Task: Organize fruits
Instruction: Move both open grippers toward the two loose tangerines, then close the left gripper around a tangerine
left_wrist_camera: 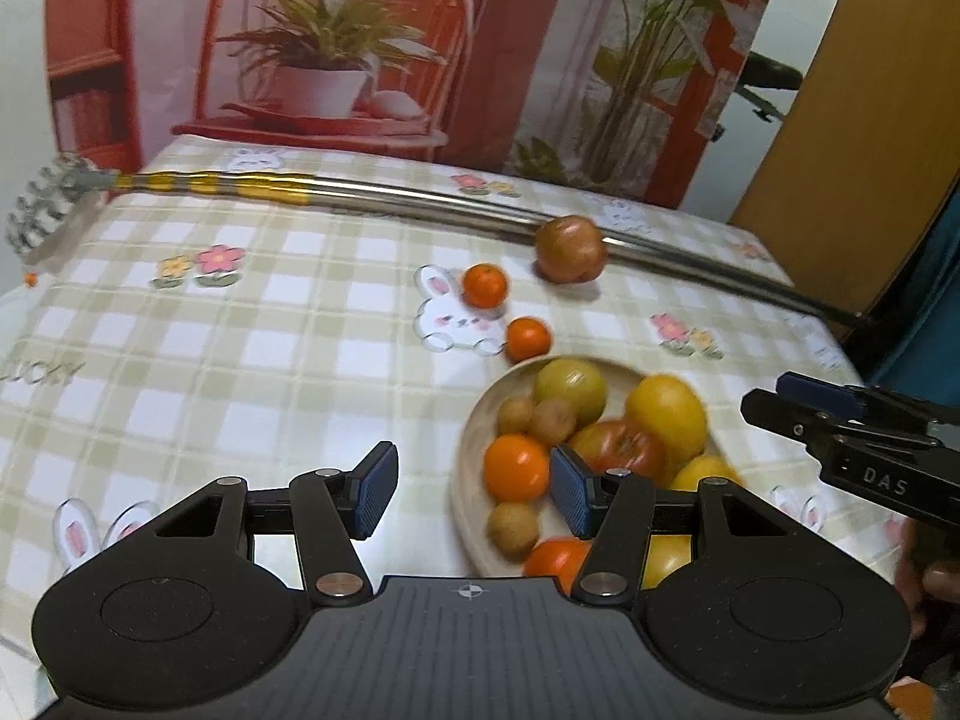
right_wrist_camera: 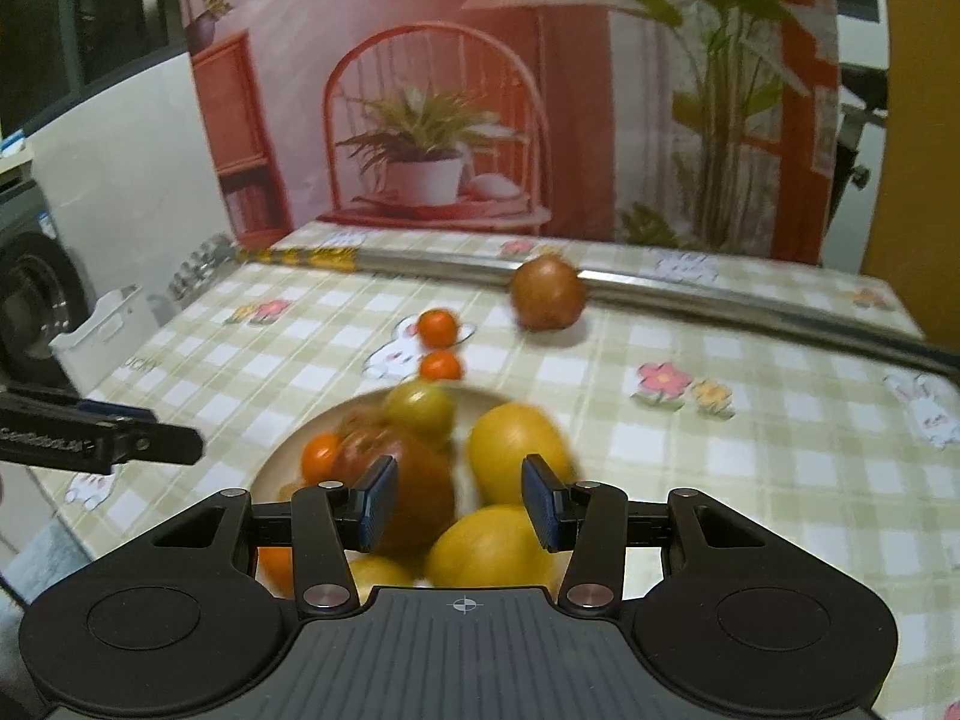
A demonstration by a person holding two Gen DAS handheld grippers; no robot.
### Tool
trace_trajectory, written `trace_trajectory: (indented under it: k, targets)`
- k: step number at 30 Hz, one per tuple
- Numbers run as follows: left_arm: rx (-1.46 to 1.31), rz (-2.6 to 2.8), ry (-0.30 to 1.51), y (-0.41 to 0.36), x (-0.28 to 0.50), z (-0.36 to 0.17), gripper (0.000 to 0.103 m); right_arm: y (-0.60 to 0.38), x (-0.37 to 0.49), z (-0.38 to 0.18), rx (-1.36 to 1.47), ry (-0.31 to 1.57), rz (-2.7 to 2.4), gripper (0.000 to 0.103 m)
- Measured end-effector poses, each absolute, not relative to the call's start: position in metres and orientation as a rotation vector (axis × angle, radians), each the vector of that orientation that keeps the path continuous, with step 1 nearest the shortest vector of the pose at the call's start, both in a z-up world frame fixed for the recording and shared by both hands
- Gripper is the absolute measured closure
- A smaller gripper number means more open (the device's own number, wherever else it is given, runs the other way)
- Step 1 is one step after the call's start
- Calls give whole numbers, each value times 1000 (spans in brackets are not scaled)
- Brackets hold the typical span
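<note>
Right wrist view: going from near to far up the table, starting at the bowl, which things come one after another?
Round cream bowl of fruit → nearer small orange mandarin → farther small orange mandarin → large brownish-red tomato → long shiny metal pole.

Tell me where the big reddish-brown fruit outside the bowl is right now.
The reddish-brown fruit lies on the checked tablecloth beyond the bowl, against the long metal pole. The two small oranges sit between it and the bowl.

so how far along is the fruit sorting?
Mostly done: the bowl already holds many fruits. In hand: nothing; the left tool and right tool are both open with nothing between the pads. Left: two small oranges and a brownish fruit on the tablecloth.
</note>
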State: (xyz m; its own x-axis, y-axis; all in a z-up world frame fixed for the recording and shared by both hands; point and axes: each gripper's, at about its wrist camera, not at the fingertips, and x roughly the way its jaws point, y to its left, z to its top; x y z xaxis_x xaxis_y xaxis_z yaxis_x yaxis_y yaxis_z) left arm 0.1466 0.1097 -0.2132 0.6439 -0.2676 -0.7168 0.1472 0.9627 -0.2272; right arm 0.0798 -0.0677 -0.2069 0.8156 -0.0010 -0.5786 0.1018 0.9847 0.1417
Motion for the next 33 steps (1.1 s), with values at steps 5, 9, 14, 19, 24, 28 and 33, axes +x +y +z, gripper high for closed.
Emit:
trace_trajectory:
  k: [5,9,14,19,24,28,33]
  targets:
    - [-120,-275,834,90,183,-211,45,-96,90,-198,172,578,-103,60]
    - [-85,-298,842,69,218,-215,45,-119,100,-194,180,550,-128,60]
    - [-127,-316,909,57,258,-235,47,-141,114,-196,193,533,-145,60]
    - [-139,-314,969,47,287,-256,53,-157,121,-202,213,534,-146,60]
    - [-152,-329,1016,38,306,-271,54,-169,125,-209,238,537,-148,60]
    - [-139,-327,1028,34,312,-276,55,-174,128,-213,249,539,-149,60]
    - [-117,-326,1036,32,314,-280,66,-179,131,-217,263,539,-150,60]
